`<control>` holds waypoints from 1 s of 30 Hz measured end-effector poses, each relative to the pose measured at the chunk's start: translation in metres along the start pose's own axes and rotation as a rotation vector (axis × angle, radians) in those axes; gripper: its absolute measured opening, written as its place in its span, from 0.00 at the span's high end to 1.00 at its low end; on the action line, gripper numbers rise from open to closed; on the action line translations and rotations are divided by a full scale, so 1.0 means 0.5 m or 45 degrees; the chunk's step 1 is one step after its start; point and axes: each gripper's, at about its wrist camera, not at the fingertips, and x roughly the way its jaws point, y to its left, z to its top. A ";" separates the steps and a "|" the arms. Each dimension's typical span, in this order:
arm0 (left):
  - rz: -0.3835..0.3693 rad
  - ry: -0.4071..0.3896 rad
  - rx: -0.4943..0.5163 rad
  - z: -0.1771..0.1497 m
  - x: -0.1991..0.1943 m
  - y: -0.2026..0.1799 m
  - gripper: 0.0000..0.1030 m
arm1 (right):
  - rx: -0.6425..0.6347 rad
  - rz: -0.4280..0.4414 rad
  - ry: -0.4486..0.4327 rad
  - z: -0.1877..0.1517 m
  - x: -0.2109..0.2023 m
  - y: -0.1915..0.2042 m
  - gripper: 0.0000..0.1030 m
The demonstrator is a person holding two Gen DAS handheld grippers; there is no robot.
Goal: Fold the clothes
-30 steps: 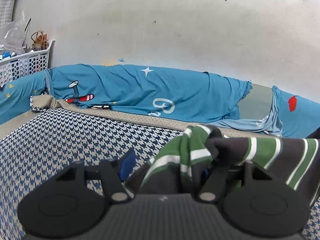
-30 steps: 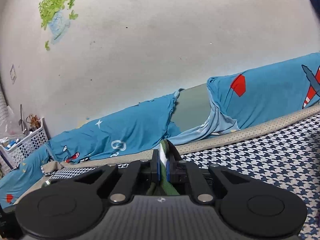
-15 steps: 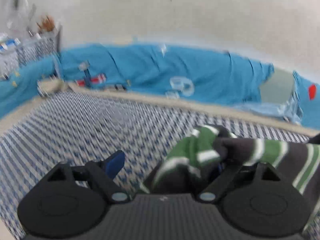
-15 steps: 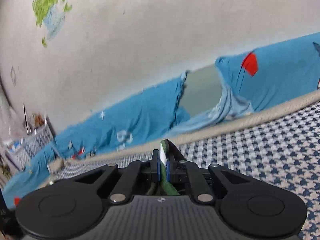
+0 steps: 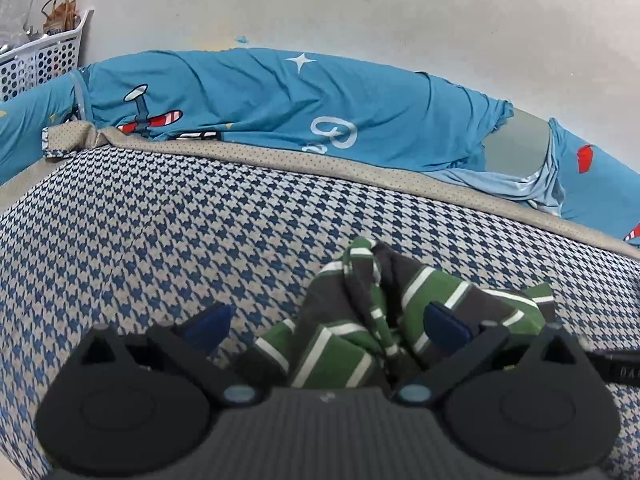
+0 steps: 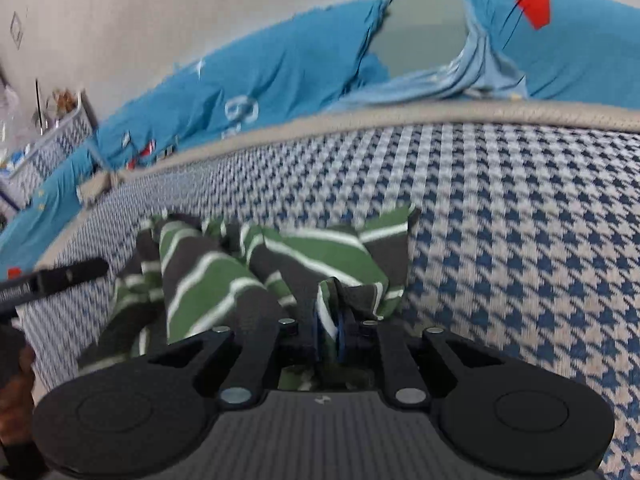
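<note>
striped garment (image 5: 384, 312) lies bunched on the houndstooth bed cover (image 5: 160, 232), in the near part of the bed, well back from the beige far edge (image 5: 360, 168) where the blue bedding (image 5: 280, 96) is heaped vs the wall

left claw (image 5: 326, 322): jaws opening, now spread wide; cloth sits between them and the right pad (image 5: 444, 324) lies against a fold, but nothing is pinched. right claw (image 6: 329, 330): narrow gap, jaws just starting to open, a green/white edge of the garment still between the pads (image 6: 318, 332), prob still lightly nipped

step in hand looks like setting the folded edge down & letting go. to do it well imo: let the right claw finish opening before pulling back, else the nipped hem drags and undoes the fold. draw both claws straight back off the cloth, low, w/o hooking the loose ridge in the middle. then flatten, since the pile is lumpy, not a neat fold yet

views: left wrist view is sharp, shows the peak of the bunch, the white basket (image 5: 44, 60) at the far left corner and the open jaws. right wrist view is blurred, but alone shows the garment's right corner (image 6: 400, 220) lying flat on the cover, the other tool's black finger (image 6: 60, 276) at the left, part of a hand (image 6: 16, 392) at the left border, & the pinch itself
</note>
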 end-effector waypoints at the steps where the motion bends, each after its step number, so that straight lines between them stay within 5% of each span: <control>1: 0.004 0.003 -0.002 -0.001 0.000 0.000 0.00 | -0.003 0.003 0.015 -0.002 0.002 -0.001 0.86; 12: 0.019 0.039 -0.009 -0.007 0.011 0.000 0.00 | 0.215 0.105 -0.038 0.012 -0.016 -0.047 0.76; 21: 0.028 0.054 0.047 -0.012 0.012 -0.004 0.00 | -0.044 -0.001 -0.143 0.009 -0.080 0.004 0.75; 30: 0.069 0.101 0.067 -0.030 0.023 0.005 0.00 | -0.226 0.062 -0.131 -0.025 -0.107 0.062 0.73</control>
